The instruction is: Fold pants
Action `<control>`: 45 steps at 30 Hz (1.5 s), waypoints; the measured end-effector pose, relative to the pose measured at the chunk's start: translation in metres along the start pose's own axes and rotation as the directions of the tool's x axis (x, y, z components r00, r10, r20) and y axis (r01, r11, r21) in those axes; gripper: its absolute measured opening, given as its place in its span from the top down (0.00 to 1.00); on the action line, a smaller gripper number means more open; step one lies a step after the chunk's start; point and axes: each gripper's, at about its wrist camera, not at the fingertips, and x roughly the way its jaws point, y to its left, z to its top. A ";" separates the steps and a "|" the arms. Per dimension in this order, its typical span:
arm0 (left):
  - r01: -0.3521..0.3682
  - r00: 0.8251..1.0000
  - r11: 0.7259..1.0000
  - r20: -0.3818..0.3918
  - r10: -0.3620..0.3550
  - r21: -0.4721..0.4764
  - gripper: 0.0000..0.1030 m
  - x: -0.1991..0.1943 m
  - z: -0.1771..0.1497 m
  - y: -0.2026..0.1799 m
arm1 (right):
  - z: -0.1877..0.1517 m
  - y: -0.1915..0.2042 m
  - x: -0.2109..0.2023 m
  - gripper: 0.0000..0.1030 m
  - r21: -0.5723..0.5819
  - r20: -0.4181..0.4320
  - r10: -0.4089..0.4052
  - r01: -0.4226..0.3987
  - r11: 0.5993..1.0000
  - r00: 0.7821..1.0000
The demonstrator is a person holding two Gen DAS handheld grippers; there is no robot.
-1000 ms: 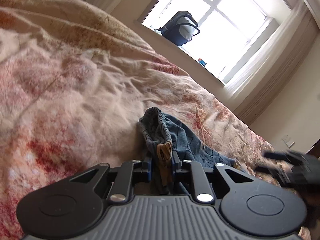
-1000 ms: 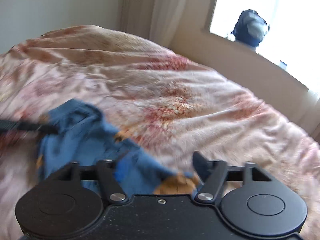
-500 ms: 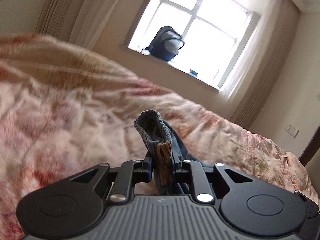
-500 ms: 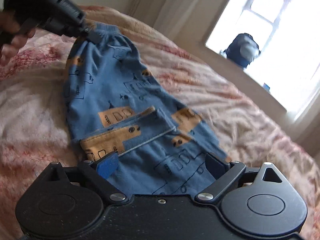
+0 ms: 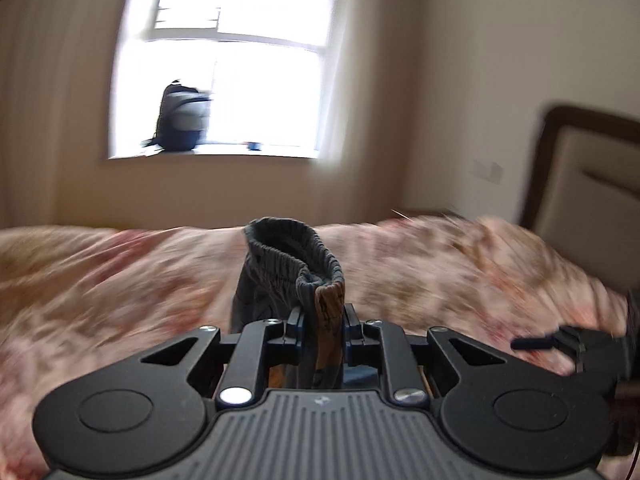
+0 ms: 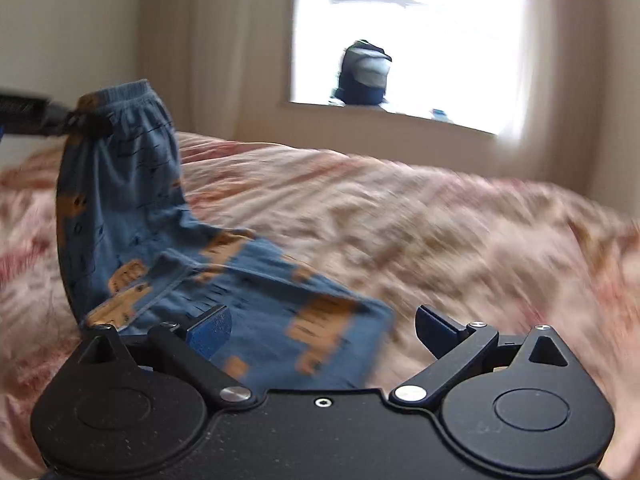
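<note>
Small blue pants (image 6: pixel 132 208) with orange print hang over the bed. My left gripper (image 5: pixel 322 320) is shut on the waistband (image 5: pixel 296 256), which sticks up between its fingers. In the right wrist view the left gripper (image 6: pixel 80 122) holds the waistband at the upper left, and the legs trail down to the bed. My right gripper (image 6: pixel 324 330) is open and empty, with its fingers spread above the lower end of the pants. It also shows at the right edge of the left wrist view (image 5: pixel 536 344).
The bed has a pink and red floral cover (image 6: pixel 440 232). A dark backpack (image 5: pixel 180 120) stands on the window sill behind the bed. A padded headboard (image 5: pixel 592 184) is at the right.
My left gripper has lifted the waistband higher and swung right, so the pants hang more upright. My right gripper stays open and has shifted right along the lower end of the pants.
</note>
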 end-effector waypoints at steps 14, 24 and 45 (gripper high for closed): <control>0.194 0.960 0.927 -0.255 -0.113 0.321 0.65 0.070 -0.093 -0.127 | -0.030 -0.080 -0.025 0.02 0.302 -0.011 -0.015 0.017 0.953 1.000; 0.200 0.959 0.922 -0.260 -0.115 0.331 0.42 0.055 -0.105 -0.120 | -0.007 -0.054 0.022 0.21 0.194 -0.051 0.240 -0.226 0.955 0.969; 0.293 0.937 0.938 -0.250 -0.244 0.183 0.84 0.055 -0.091 -0.115 | 0.012 -0.047 0.020 0.83 0.194 -0.075 0.236 -0.218 0.957 0.969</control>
